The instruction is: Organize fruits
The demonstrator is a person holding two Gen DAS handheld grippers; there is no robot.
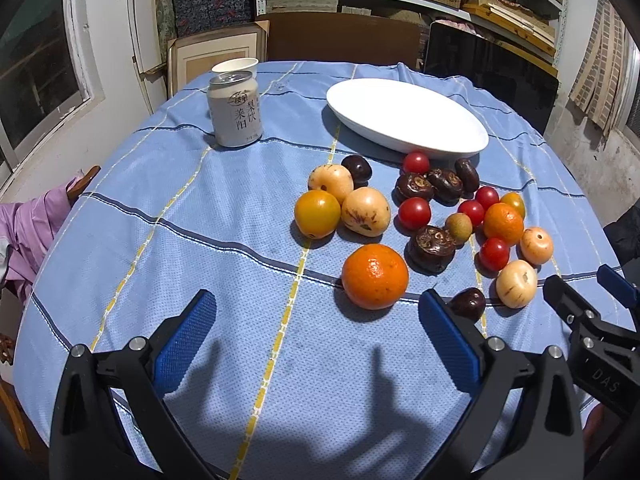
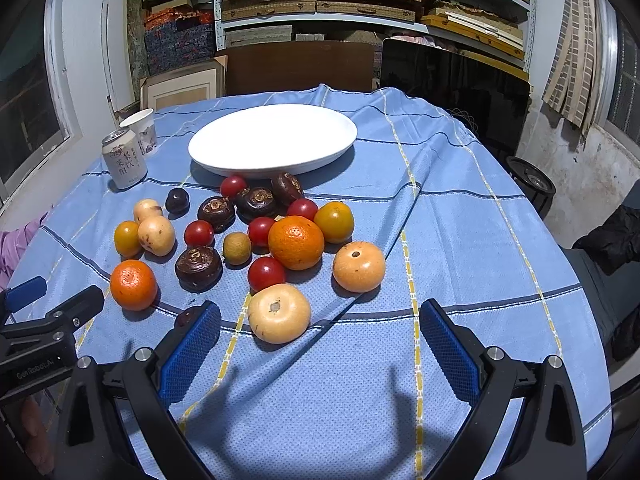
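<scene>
Several loose fruits lie on the blue cloth in front of an empty white oval plate (image 1: 404, 116) (image 2: 272, 140). Nearest my left gripper (image 1: 318, 312) is an orange (image 1: 375, 276) (image 2: 133, 284), just beyond its fingertips. A pale round fruit (image 2: 279, 312) (image 1: 516, 283) sits just ahead of my right gripper (image 2: 320, 322). Red cherry tomatoes (image 1: 415, 213) (image 2: 266, 273), dark water chestnuts (image 1: 432, 248) (image 2: 199, 268), a second orange (image 2: 296, 242) (image 1: 503, 224) and yellow tomatoes (image 1: 317, 214) (image 2: 334, 222) fill the cluster. Both grippers stand open and hold nothing.
A white drink can (image 1: 235, 109) (image 2: 124, 164) and a paper cup (image 1: 236, 67) (image 2: 140, 126) stand at the table's back left. A dark screen (image 2: 456, 100) and shelves of boxes rise behind the table. Bare cloth (image 2: 460, 240) stretches to the right.
</scene>
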